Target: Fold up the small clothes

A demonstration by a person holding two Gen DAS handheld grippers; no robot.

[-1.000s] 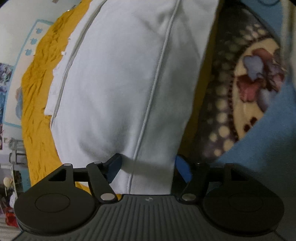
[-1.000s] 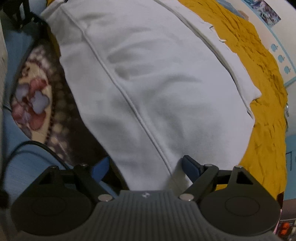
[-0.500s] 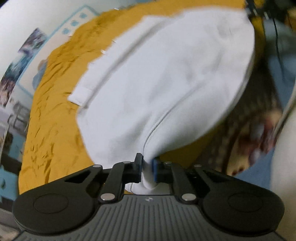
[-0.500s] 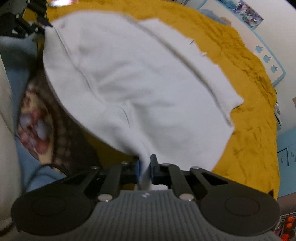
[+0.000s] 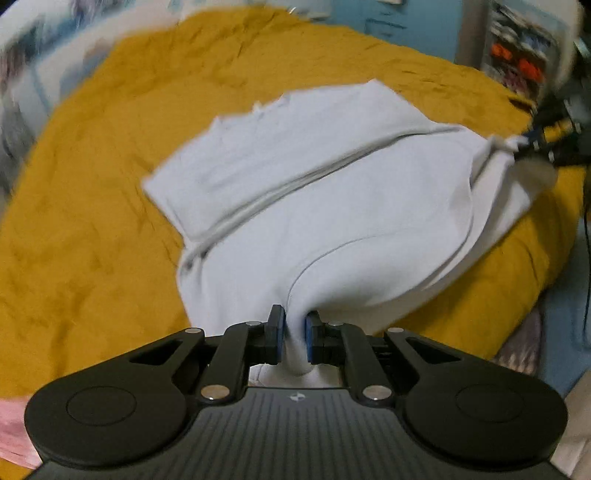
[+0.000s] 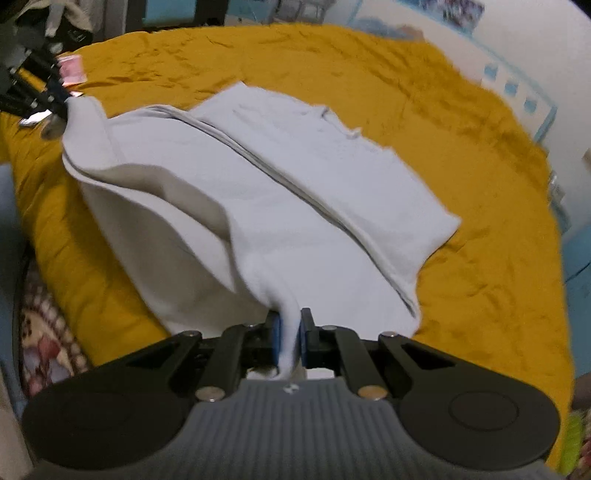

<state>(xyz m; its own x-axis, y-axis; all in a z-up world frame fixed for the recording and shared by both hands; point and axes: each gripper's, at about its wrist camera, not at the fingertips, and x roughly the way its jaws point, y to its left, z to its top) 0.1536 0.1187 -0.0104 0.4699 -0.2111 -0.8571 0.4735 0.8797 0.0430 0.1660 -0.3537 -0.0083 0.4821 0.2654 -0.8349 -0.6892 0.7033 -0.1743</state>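
Observation:
A white garment [image 5: 332,192] lies partly folded on a mustard-yellow cover [image 5: 92,221]. My left gripper [image 5: 293,328] is shut on its near edge and lifts that corner. My right gripper [image 6: 289,332] is shut on the other near corner of the same garment [image 6: 295,192]. Each gripper shows in the other's view, gripping the lifted edge: the right one at the left wrist view's far right [image 5: 535,142], the left one at the right wrist view's far left [image 6: 44,99]. The lifted near half sags between them above the cover [image 6: 461,110].
A patterned blanket [image 6: 40,343] and blue fabric [image 5: 561,321] lie off the near edge of the yellow cover. A small pink item [image 6: 72,68] sits at the cover's far left. Shelves with clutter [image 5: 517,55] and a postered wall [image 6: 461,22] stand beyond.
Both grippers went from open around the garment's near edge to shut on it. They have since lifted the edge and pulled back, so more of the yellow cover shows.

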